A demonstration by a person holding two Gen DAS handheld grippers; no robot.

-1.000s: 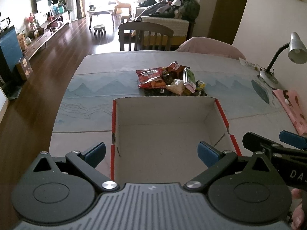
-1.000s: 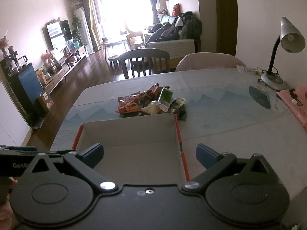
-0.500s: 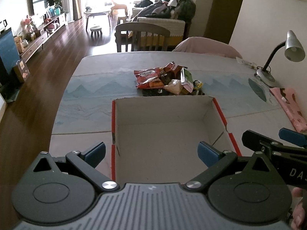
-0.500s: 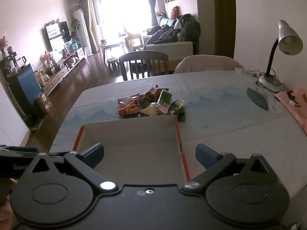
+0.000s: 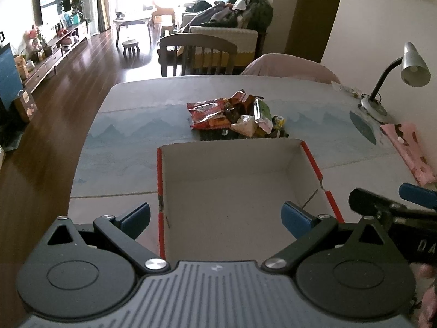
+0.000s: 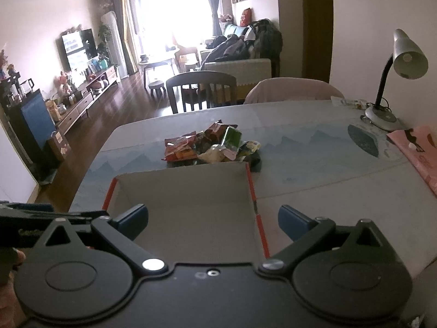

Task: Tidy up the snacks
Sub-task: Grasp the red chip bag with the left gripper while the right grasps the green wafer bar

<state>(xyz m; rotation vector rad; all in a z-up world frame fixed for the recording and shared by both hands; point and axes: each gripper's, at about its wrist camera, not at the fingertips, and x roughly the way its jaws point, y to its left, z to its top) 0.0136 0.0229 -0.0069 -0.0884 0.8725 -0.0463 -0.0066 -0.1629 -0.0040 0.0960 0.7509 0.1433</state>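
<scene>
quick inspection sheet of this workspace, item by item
surface: pale grey table with a blue mountain-print runner
job's things: open white cardboard box with red edges, nothing inside; heap of crinkly red, green and yellow snack packets just beyond its far wall
clutter: pink patterned cloth at the right edge; small wrappers near the lamp
grippers: left gripper and right gripper both open, holding nothing, low over the box's near end
cables: dark cord at the base of the grey gooseneck desk lamp
surroundings: dark wooden chair, pink-covered chair, sofa piled with clothes, television
</scene>
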